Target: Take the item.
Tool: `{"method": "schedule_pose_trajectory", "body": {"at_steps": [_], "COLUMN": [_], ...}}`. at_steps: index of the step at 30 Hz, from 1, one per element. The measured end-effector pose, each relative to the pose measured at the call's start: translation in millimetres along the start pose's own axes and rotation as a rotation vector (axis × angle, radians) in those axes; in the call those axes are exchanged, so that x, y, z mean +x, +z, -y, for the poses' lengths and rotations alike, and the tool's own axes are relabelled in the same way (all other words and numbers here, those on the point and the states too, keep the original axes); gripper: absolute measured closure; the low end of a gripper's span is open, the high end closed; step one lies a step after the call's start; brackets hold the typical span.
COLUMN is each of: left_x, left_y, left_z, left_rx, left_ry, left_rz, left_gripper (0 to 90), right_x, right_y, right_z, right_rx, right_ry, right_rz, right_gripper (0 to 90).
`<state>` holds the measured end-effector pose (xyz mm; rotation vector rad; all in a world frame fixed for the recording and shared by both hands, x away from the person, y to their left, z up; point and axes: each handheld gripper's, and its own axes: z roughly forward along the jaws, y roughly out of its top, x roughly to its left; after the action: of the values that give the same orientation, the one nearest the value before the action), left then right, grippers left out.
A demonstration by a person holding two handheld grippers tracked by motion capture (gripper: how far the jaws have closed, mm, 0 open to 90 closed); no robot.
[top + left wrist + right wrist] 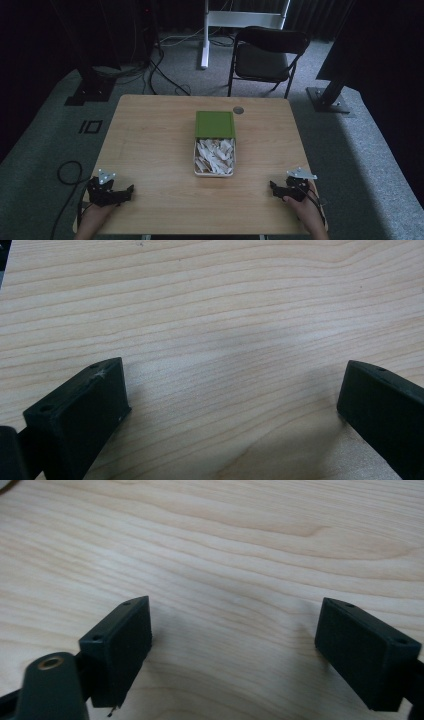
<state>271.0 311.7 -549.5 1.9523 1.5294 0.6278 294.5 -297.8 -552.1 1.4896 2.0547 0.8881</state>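
A white tray (pixel 196 173) heaped with pale paper scraps (pixel 215 156) sits mid-table, and a green lid (pixel 214 124) lies against its far end. My left gripper (pixel 128 191) rests at the table's near left corner, held by a hand, jaws pointing right. In its own view the left gripper (pixel 232 395) is open over bare wood. My right gripper (pixel 273 187) rests at the near right corner, jaws pointing left. Seen from its own camera the right gripper (pixel 232 640) is open, nothing between the jaws.
The wooden table (pixel 150 145) has a small round grommet (pixel 238 110) near its far edge. Behind it stand a black folding chair (pixel 267 55) and a white stand (pixel 206 35). Cables (pixel 160 75) lie on the grey floor.
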Motion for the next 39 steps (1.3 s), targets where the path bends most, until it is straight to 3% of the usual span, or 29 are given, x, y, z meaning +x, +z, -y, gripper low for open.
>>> {"method": "schedule_pose_trajectory", "body": {"at_steps": [5,14,20,28,39], "left_x": [0.0,-0.1,-0.1,-0.1,-0.1], "left_y": [0.0,0.1,0.1,0.0,-0.1], "left_z": [0.0,0.0,0.0,0.0,0.0], "left_rx": [0.000,-0.002,-0.001,0.000,0.000], "left_ry": [0.000,-0.002,-0.002,-0.002,-0.001], "left_rz": [0.000,0.000,0.000,0.000,0.000], "left_gripper": [0.7,0.7,0.7,0.7,0.7], "right_x": [8.1,24.3,31.2,41.7,75.5], "right_y": [-0.8,-11.2,-16.6,-28.4,-35.6], "right_z": [-8.3,-38.8,-53.8,-78.8,-111.4], "right_rx": [-0.010,-0.067,-0.107,-0.147,-0.202], "right_ry": [-0.017,-0.041,-0.034,-0.106,-0.202], "right_rz": [-0.010,-0.070,-0.094,-0.102,-0.207], "right_gripper": [16.2,16.2,16.2,19.1,20.4]}}
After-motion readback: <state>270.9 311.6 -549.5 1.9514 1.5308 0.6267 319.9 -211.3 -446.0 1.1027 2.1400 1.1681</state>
